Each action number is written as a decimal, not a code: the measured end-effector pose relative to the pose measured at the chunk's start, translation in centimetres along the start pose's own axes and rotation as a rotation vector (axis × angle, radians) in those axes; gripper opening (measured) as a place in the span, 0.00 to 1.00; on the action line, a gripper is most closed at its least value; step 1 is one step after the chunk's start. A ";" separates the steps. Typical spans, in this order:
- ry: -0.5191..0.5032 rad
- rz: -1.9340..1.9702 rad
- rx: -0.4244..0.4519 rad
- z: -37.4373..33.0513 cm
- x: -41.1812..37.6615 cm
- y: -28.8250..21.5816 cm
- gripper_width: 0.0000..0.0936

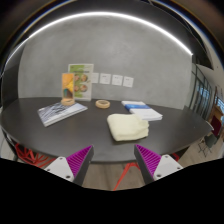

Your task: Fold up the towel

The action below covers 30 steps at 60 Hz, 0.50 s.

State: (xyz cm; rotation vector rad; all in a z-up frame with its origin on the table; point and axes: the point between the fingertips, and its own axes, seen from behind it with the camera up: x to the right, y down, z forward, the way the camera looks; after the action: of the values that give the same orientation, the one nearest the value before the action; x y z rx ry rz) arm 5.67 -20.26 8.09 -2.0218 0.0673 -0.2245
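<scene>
Towel (pixel 128 126), pale yellow and folded, is seen lying on a dark round table (pixel 60 130), just beyond the gripper (pixel 113 160), whose fingers are held wide apart and empty.

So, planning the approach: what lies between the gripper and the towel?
Only bare dark table, in the gripper view. The open gripper hangs short of the table's edge; the folded towel lies beyond.

You're looking at a soft, matt cloth towel (pixel 127 126) lying on a smooth dark table (pixel 60 130) with a dull sheen; the gripper (pixel 114 160) pads are showing ribbed, glossy magenta, standing apart.
</scene>
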 end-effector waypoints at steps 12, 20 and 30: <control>-0.151 -0.050 -0.036 -11.7 -11.8 5.5 0.90; -0.152 -0.096 -0.024 -17.0 -13.5 6.9 0.90; -0.099 -0.129 -0.051 -20.0 -10.4 9.0 0.90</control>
State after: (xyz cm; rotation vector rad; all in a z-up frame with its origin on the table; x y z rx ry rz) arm -7.87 -40.38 7.31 -2.0867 -0.1215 -0.2058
